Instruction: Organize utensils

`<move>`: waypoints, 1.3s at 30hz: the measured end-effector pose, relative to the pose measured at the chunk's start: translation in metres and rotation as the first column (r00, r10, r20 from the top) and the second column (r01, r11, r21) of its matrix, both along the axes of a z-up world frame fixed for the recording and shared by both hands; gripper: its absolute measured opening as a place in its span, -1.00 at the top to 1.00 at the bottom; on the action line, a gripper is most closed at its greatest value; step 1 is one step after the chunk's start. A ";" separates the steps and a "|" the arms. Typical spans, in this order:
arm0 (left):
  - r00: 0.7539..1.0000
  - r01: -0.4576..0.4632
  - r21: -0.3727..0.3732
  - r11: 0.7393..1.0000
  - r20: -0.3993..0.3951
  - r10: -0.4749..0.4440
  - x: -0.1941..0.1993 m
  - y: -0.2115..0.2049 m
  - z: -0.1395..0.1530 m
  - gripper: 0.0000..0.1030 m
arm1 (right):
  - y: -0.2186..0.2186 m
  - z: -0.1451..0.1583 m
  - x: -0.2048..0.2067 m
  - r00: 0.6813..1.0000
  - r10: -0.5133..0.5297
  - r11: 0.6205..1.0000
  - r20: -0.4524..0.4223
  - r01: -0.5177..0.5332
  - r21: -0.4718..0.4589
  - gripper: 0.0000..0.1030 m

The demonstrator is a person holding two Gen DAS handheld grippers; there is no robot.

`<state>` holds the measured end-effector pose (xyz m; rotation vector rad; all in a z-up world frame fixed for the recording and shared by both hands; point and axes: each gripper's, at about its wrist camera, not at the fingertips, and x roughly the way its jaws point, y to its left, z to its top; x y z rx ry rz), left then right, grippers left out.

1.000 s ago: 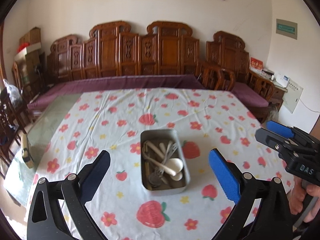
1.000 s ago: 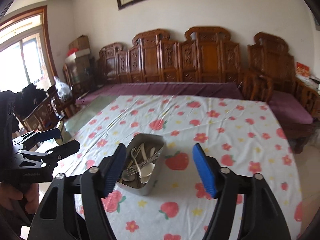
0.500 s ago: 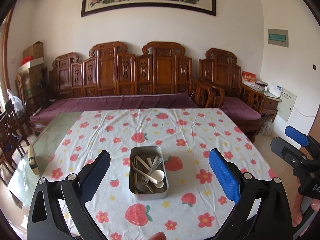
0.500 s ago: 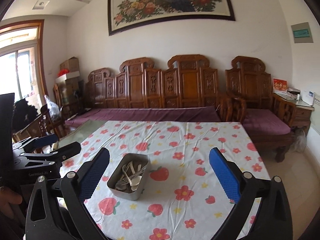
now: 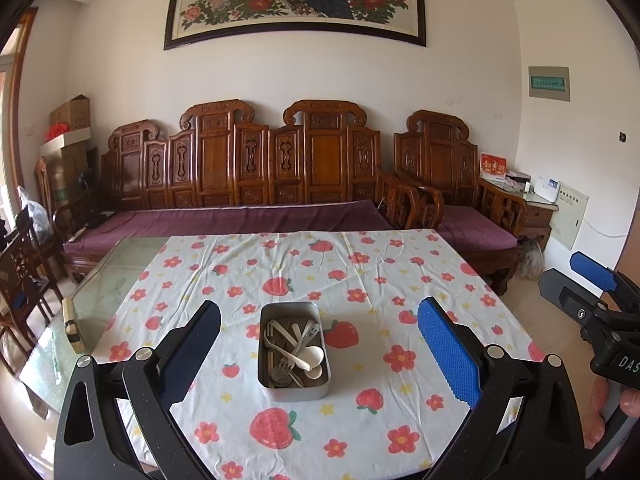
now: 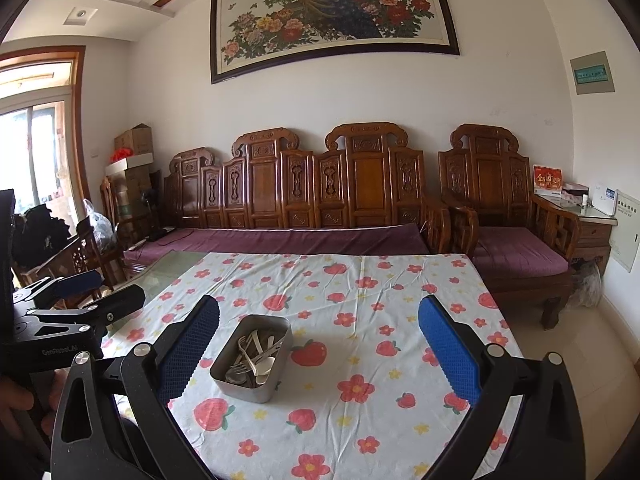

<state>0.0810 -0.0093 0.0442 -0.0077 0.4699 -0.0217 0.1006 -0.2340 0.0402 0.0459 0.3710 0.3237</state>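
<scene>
Since both of your grippers have drawn back and up from the metal tin (image 5: 294, 346) at mid-table, with the right gripper (image 6: 318, 354) just spread fully and the left gripper (image 5: 319, 354) equally wide, both empty, the utensils (image 5: 294, 350) appear sorted.

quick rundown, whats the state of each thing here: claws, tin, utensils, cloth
left claw: open, nothing between its fingers, above the table
right claw: open wide, jaws have just been opening, nothing between them
metal tin: upright on the tablecloth, no lid on it
utensils: all piled inside the tin, forks and pale spoons jumbled
tablecloth: spread over the table, slightly creased, glass left bare along one side
</scene>
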 end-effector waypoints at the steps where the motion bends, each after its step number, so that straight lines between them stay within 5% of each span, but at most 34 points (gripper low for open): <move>1: 1.000 -0.001 0.000 1.000 0.000 0.001 -0.001 0.000 0.000 -0.85 | 0.001 0.000 0.000 1.000 0.001 1.000 0.000 -0.001 0.002 -0.95; 39: 1.000 -0.023 0.005 1.000 0.012 0.023 -0.007 -0.001 0.002 -0.85 | -0.004 0.002 -0.007 1.000 -0.002 1.000 0.003 0.002 0.002 -0.95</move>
